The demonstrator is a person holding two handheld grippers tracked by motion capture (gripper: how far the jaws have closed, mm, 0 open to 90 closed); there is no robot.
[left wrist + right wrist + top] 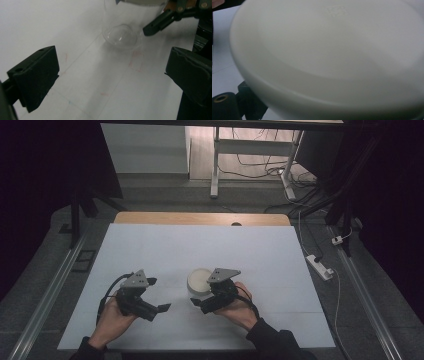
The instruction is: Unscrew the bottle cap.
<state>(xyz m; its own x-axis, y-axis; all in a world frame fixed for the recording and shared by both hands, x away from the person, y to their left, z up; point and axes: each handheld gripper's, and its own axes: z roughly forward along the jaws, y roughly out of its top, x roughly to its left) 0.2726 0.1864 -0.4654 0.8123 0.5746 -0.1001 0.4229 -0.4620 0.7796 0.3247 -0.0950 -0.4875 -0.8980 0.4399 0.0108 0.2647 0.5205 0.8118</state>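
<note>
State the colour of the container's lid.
White lid, clearest in the right gripper view.

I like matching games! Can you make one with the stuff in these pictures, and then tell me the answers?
Things:
1. left claw
2. white lid
3. power strip
4. clear container

Where or how:
A. lying on the floor
B. open, holding nothing
C. standing on the white table
D. sitting on top of the container

Pairs: 1-B, 2-D, 3-A, 4-C.
</note>
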